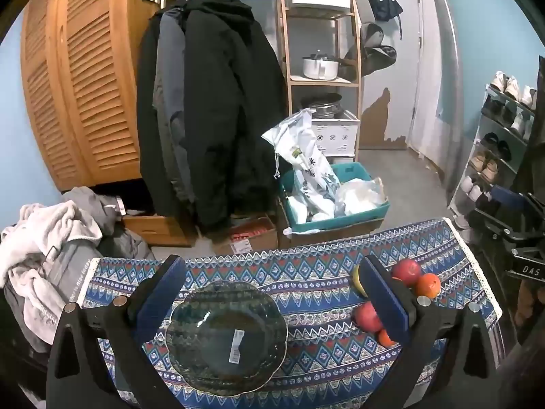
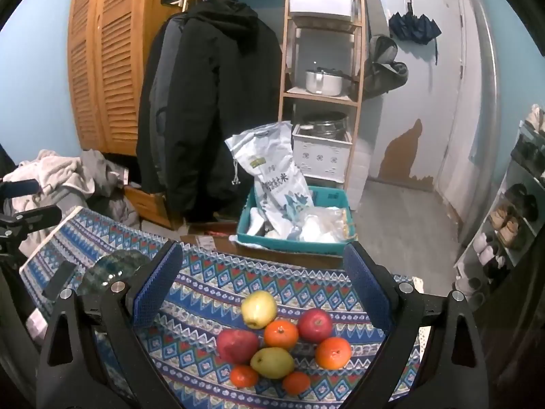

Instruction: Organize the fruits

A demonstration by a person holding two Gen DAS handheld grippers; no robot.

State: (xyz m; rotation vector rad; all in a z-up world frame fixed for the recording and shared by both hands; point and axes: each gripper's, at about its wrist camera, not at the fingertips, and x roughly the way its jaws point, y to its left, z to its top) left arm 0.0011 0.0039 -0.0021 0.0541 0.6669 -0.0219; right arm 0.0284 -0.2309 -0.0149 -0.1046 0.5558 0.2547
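A dark green scalloped glass plate (image 1: 226, 335) with a barcode sticker lies empty on the patterned tablecloth (image 1: 306, 272), between the fingers of my open left gripper (image 1: 269, 293). Its edge shows in the right wrist view (image 2: 112, 267). A cluster of fruit lies under my open right gripper (image 2: 262, 289): a yellow apple (image 2: 259, 308), two red apples (image 2: 315, 323) (image 2: 236, 346), a green pear (image 2: 271, 363) and several oranges (image 2: 281, 334). In the left wrist view some of the fruit (image 1: 407, 271) shows right of the plate, partly hidden by the right finger.
Beyond the table's far edge stand a teal bin (image 2: 296, 235) with a rice sack, cardboard boxes, hanging coats (image 1: 207, 109), a wooden shelf unit (image 1: 322, 51) and a shoe rack (image 1: 500, 143). A laundry pile (image 1: 51, 238) lies at the left.
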